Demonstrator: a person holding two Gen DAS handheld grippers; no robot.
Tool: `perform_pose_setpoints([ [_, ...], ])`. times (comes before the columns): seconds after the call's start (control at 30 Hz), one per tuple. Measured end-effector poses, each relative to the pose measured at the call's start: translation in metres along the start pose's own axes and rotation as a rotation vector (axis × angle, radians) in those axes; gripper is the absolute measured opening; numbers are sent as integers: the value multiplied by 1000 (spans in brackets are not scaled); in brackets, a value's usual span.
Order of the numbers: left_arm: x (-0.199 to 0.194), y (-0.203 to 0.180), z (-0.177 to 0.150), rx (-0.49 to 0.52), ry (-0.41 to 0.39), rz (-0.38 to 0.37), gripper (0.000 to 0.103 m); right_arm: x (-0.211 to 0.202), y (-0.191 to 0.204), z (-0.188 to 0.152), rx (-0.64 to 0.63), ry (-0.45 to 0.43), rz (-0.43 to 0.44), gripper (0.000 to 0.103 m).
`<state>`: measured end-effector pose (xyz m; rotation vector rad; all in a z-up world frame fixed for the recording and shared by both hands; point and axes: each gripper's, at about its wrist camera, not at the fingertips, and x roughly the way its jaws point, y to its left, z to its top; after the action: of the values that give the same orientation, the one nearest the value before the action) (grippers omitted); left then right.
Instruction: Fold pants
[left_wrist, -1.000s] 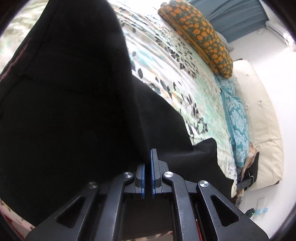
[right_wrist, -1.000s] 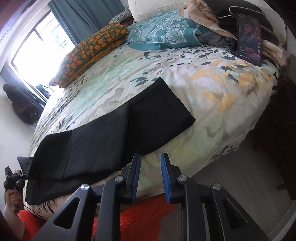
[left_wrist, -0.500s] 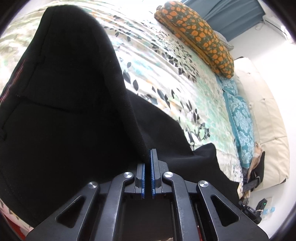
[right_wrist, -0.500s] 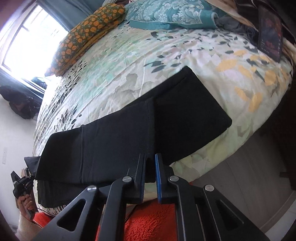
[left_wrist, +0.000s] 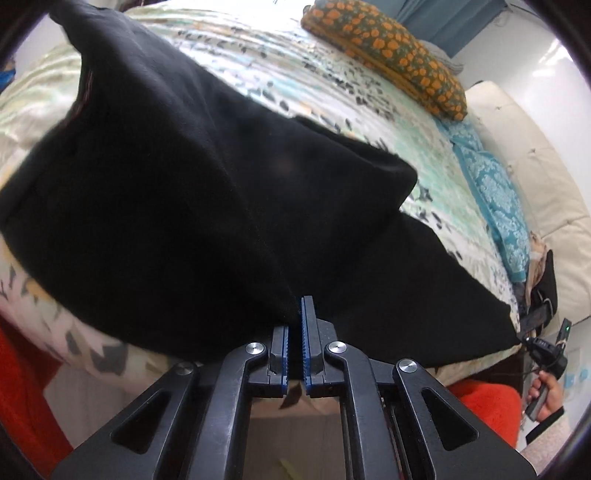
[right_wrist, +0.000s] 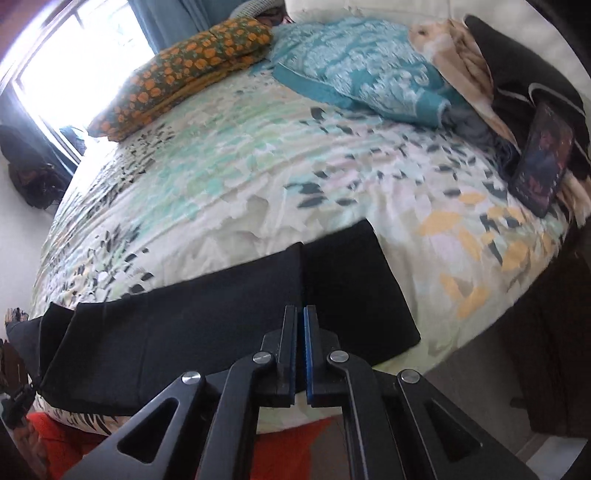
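Note:
Black pants (left_wrist: 192, 206) lie along the near edge of a bed with a leaf-print cover (left_wrist: 332, 92). My left gripper (left_wrist: 295, 314) is shut on the pants' waist end and holds a fold of cloth lifted over the rest. In the right wrist view the pants (right_wrist: 221, 317) stretch from far left to the leg end at centre right. My right gripper (right_wrist: 300, 321) is shut on the near edge of the leg part, close to the bed's edge (right_wrist: 369, 373).
An orange-spotted folded blanket (right_wrist: 184, 74), a teal patterned pillow (right_wrist: 362, 70), heaped clothes and a dark book (right_wrist: 543, 158) lie at the bed's far side. A red rug (right_wrist: 288, 450) covers the floor below. The other gripper (left_wrist: 546, 354) shows at far right.
My left gripper has carried the waist end lower and toward the leg end. My right gripper has closed from open onto the leg's near edge.

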<state>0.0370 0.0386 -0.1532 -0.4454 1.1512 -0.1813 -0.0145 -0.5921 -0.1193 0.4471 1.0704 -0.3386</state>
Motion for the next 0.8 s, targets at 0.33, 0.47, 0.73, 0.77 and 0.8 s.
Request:
perform_pose_setpoints([
  [0.33,11,-46,-1,93,9,9,4,-3,-35,-9,41,-63,-48,3],
  [0.47,21,-51,-10,118,56,22,5,10,-40,-9,-12,-30,-151,3],
  [0.73,23,-48,-11,120,60,22,5,12,-48,-6,-5,-92,-201,0],
  [0.77,25,-49,-12,126,63,30,5,14,-49,-5,-9,-92,-234,0],
  [0.8,25,-44,-19,141,67,39,5,17,-52,-6,-10,-84,-260,0],
])
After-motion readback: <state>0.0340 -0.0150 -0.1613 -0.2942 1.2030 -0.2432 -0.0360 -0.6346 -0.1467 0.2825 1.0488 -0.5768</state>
